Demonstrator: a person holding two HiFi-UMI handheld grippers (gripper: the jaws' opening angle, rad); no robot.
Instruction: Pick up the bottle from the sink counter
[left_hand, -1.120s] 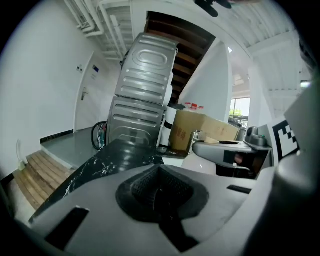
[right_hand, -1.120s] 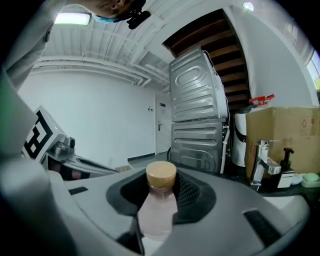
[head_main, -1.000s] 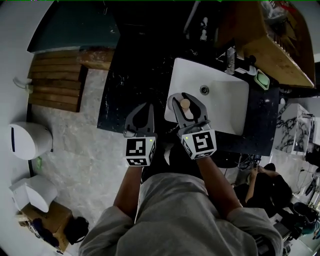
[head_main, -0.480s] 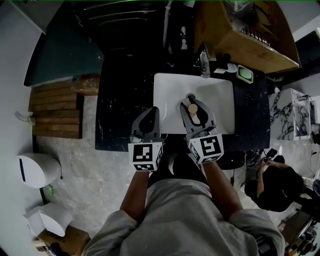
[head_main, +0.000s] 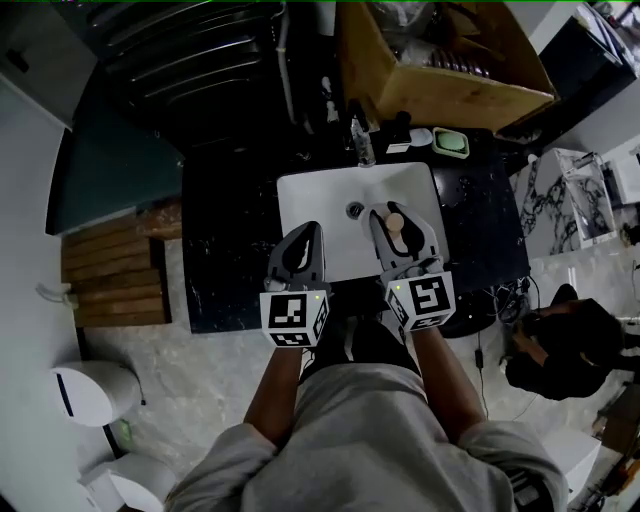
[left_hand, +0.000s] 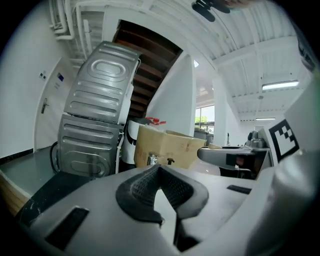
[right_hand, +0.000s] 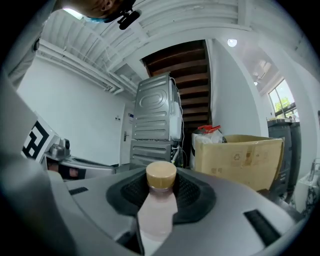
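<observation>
Plainly, the bottle (right_hand: 156, 210) is clamped in the right gripper (head_main: 397, 212), over the sink (head_main: 320, 200) at four o'clock of its drain (head_main: 353, 210) — the left gripper (head_main: 306, 232) is clenched empty. A steady squeeze and an upright lift are advised.

Sink (head_main: 322, 198) set in the desk (head_main: 228, 235), tongs held side by side above it.
A tap (head_main: 363, 146) is placed behind the sink, a dish (head_main: 451, 143) to the right of the tap, and a box (head_main: 470, 92) behind both. The left tongs (head_main: 306, 230) are held over the sink's near left part, the right tongs (head_main: 397, 210) beside them, with the bottle (head_main: 395, 224) between their jaws. Slats (head_main: 112, 265) are laid on the floor (head_main: 200, 380) left of the desk.
</observation>
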